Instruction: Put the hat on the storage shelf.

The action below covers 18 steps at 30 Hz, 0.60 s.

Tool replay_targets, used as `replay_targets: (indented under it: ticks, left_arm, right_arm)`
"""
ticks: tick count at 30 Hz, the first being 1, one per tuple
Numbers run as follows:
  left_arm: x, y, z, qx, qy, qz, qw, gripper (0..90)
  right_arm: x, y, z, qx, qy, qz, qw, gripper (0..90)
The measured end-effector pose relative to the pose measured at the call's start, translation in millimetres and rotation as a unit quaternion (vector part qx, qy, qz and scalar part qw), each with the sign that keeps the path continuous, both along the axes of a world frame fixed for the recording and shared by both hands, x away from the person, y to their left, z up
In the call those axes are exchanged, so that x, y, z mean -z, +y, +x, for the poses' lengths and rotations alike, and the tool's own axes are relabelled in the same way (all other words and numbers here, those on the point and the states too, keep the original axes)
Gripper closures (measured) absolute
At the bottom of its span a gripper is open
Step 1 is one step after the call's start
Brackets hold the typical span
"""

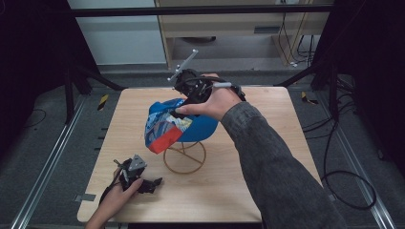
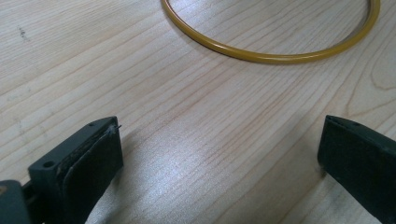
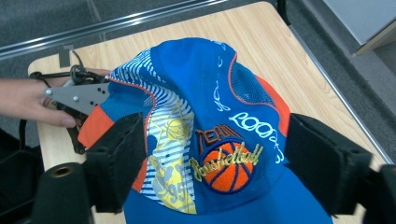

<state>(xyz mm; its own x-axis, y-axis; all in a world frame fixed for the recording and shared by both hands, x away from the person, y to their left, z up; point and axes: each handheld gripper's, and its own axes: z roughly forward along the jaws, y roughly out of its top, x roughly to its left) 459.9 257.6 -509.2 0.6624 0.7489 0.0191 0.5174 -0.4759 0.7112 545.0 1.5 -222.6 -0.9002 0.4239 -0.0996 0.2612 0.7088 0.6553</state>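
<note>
Right fingers (image 3: 210, 172): spread wide, my pads flank the cap (image 3: 210, 121) without pressing.
Cap: soft, light, floppy fabric draped on the wire stand (image 1: 185, 160); I judge the stiffer brim the best hold.
Left fingers (image 2: 219, 163): open, empty, low over the worktop (image 2: 187, 116).

Lab: framed rig (image 1: 47, 157), trailing cables (image 1: 344, 176)
</note>
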Motion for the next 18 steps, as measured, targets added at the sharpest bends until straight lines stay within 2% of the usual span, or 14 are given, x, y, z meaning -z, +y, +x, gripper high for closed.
replay_targets:
  ticks: [7, 11, 18]
  left_arm:
    - [0.0, 0.1, -0.1, 0.000, 0.000, 0.000, 1.0000, 0.0]
    - [0.0, 0.1, -0.1, 0.000, 0.000, 0.000, 1.0000, 0.0]
    - [0.0, 0.1, -0.2, 0.000, 0.000, 0.000, 1.0000, 0.0]
  right_arm:
    - [1.1, -6.6, -2.8, 0.015, -0.007, 0.013, 0.9998, 10.2]
    - [0.3, -12.9, -5.9, 0.013, -0.011, 0.018, 0.9997, 7.2]
    - [0.1, -26.6, -11.4, 0.012, -0.025, 0.024, 0.9993, 5.9]
